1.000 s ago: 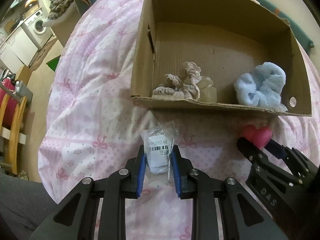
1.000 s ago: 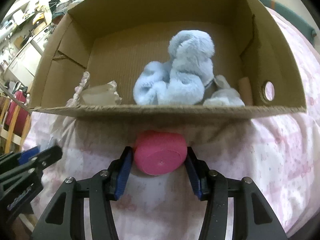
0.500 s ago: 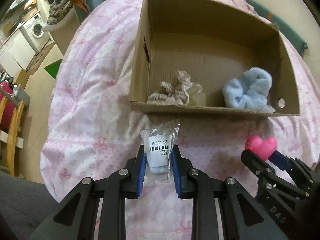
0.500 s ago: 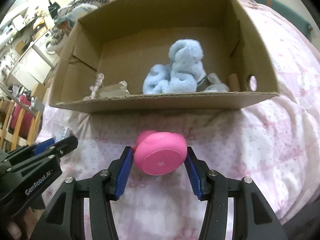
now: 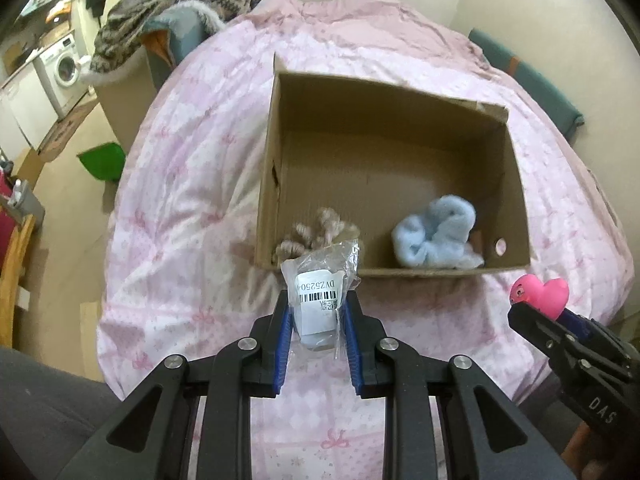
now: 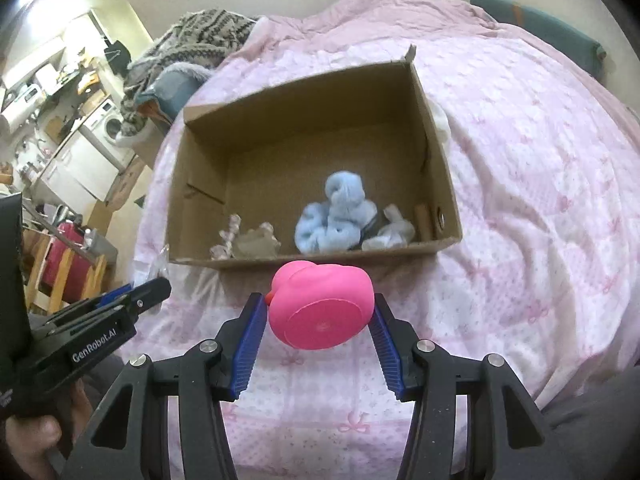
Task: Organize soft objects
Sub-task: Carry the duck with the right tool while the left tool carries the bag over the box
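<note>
My left gripper (image 5: 316,312) is shut on a clear plastic packet (image 5: 320,288) with a white barcode label, held above the pink bedspread just in front of the cardboard box (image 5: 272,184). My right gripper (image 6: 320,312) is shut on a pink rubber duck (image 6: 322,306), its flat base facing the camera. The duck (image 5: 540,292) also shows at the right of the left wrist view, and the left gripper (image 6: 156,290) at the left of the right wrist view. Inside the box (image 6: 436,184) lie a fluffy light-blue toy (image 6: 336,218), a beige frilly piece (image 5: 316,232) and small pale bundles (image 6: 392,232).
The box sits on a bed with a pink bow-print cover (image 6: 520,200). A patterned knit blanket (image 5: 180,4) lies on a chair behind the bed. A washing machine (image 5: 64,66) and a green bin (image 5: 102,160) stand on the floor to the left.
Both grippers have risen and pulled back with their loads, so the box looks smaller and is seen more from above. Neither grip has changed.
</note>
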Action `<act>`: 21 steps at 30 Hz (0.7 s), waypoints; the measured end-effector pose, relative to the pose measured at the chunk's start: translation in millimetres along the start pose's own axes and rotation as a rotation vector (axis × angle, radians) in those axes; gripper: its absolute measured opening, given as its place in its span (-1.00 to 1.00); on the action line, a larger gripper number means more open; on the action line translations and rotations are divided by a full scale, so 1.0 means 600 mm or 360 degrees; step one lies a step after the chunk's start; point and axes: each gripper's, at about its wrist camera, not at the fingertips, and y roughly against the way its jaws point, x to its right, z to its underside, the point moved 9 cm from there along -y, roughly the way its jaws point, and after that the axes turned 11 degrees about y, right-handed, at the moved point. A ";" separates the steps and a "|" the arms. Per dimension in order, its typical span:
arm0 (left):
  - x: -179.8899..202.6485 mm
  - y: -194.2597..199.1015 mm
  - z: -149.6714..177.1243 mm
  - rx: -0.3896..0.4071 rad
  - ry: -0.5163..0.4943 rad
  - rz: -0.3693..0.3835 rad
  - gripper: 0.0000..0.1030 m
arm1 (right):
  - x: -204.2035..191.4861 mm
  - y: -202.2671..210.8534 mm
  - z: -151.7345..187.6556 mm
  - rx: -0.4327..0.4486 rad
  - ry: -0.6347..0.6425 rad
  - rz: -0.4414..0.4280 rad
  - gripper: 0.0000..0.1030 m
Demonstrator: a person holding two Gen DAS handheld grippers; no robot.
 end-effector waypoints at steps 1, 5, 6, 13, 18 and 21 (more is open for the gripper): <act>0.005 0.006 -0.008 0.0023 -0.0012 0.0000 -0.57 | 0.003 0.007 -0.007 0.0011 0.0001 -0.0010 0.07; 0.014 0.008 -0.035 0.0034 -0.0010 0.0009 -0.57 | 0.013 0.021 -0.033 0.0056 -0.0004 -0.0033 0.07; 0.016 0.007 -0.041 0.0030 0.0003 0.0020 -0.57 | 0.014 0.018 -0.042 0.0062 0.0003 -0.0040 0.07; 0.035 -0.017 -0.096 0.0054 -0.0011 0.0055 -0.57 | 0.034 0.003 -0.102 0.0115 0.0072 -0.0064 0.07; 0.047 -0.059 -0.120 0.0076 -0.0071 0.0062 -0.57 | 0.054 -0.036 -0.123 0.0123 0.0043 -0.0066 0.07; 0.050 -0.085 -0.115 0.0082 -0.0109 0.0082 -0.57 | 0.060 -0.063 -0.114 0.0116 0.0046 -0.0075 0.07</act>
